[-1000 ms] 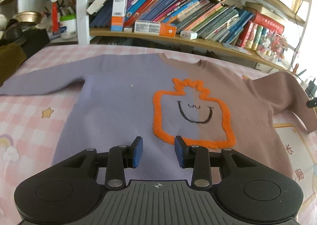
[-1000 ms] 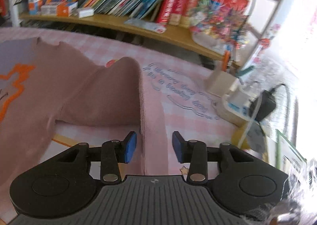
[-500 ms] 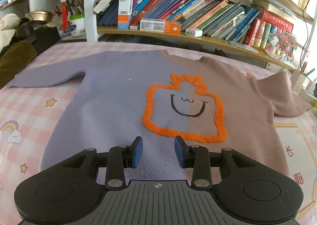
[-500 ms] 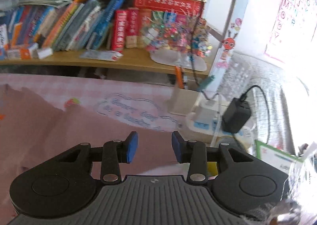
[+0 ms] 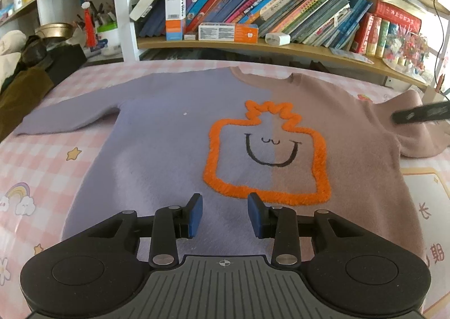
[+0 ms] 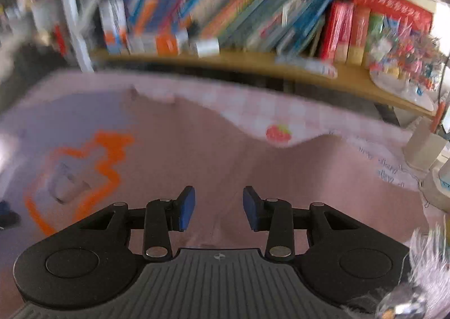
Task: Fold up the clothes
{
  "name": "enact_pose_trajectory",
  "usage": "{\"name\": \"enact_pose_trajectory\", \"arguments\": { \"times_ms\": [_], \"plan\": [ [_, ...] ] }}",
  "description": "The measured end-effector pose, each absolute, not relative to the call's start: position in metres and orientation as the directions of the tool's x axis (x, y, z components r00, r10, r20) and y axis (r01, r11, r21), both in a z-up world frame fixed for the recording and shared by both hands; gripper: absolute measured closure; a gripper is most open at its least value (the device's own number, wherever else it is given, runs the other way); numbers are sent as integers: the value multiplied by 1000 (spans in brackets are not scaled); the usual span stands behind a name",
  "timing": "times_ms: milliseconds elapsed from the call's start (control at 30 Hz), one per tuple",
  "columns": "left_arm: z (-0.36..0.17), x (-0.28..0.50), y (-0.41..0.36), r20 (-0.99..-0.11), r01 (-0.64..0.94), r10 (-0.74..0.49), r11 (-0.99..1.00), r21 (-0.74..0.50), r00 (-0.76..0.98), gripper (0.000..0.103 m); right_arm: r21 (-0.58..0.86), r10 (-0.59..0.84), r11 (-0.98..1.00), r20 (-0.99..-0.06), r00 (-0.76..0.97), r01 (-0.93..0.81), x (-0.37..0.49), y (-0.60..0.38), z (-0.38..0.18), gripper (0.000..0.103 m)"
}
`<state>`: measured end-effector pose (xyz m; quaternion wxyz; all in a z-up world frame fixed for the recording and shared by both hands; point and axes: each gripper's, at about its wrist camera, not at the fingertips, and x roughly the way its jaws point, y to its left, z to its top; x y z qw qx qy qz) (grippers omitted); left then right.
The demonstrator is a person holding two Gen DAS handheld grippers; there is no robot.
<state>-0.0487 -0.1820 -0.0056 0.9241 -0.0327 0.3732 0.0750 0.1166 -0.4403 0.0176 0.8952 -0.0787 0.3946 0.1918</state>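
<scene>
- Lilac and dusty-pink halves make up the sweater, which lies flat, front up, on the pink checked cloth; its neck points toward the shelf.
- An orange fuzzy outline with a drawn smile sits across the seam where the two colours meet.
- The lilac sleeve stretches out flat to the left; the pink sleeve is bunched at the right edge.
- Left gripper: tongs wide, nothing between the blue pads, hovering over the hem near the bottom of the outline.
- Right gripper: tongs wide and empty, over the pink half near the shoulder; this view is blurred by motion. From the left wrist view a dark part of it shows at the right edge, over the pink sleeve.
- The shelf holds a leaning row of books, a blue and orange carton standing upright, a flat white and orange box and a small white charger.
- At far left a white cup with a green rim holds pens; what else is in it I cannot tell.
- Dark clothes are piled at the cloth's left edge.
- A strawberry print shows on the cloth just behind the pink shoulder.
</scene>
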Motion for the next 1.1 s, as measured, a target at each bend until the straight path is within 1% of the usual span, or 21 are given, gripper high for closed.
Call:
{"name": "enact_pose_trajectory", "arguments": {
  "times_ms": [67, 100, 167, 233, 300, 433, 700, 767, 867, 1100],
  "plan": [
    [-5, -50, -181, -695, -165, 117, 986, -2, 709, 67, 5, 226, 935, -780, 584, -356, 133, -440, 2, 69],
    [-5, -52, -179, -698, -171, 123, 985, 0, 705, 67, 34, 225, 944, -795, 563, -329, 142, -444, -7, 69],
    [-5, -55, -175, -703, -184, 133, 983, 4, 698, 67, 103, 263, 949, -780, 568, -298, 152, -451, -10, 68],
    [-6, -57, -171, -708, -196, 143, 981, 7, 691, 67, 127, 279, 947, -777, 564, -294, 160, -450, -10, 67],
    [-5, -58, -167, -712, -206, 150, 979, 8, 686, 67, 95, 269, 944, -773, 574, -315, 167, -441, -12, 67],
    [-3, -57, -165, -712, -204, 154, 979, 15, 685, 67, 23, 253, 931, -760, 599, -365, 181, -425, -20, 61],
    [1, -57, -163, -704, -205, 162, 978, 24, 691, 67, 31, 289, 917, -740, 607, -398, 219, -417, -27, 60],
    [3, -57, -163, -702, -205, 164, 978, 26, 693, 67, 77, 301, 927, -736, 607, -366, 216, -423, -24, 63],
    [4, -56, -163, -700, -205, 167, 978, 29, 695, 67, 201, 339, 937, -727, 597, -287, 192, -446, -15, 66],
    [6, -44, -133, -689, -243, 182, 970, 10, 702, 67, 311, 415, 910, -719, 558, -276, 116, -467, -2, 73]
  ]
}}
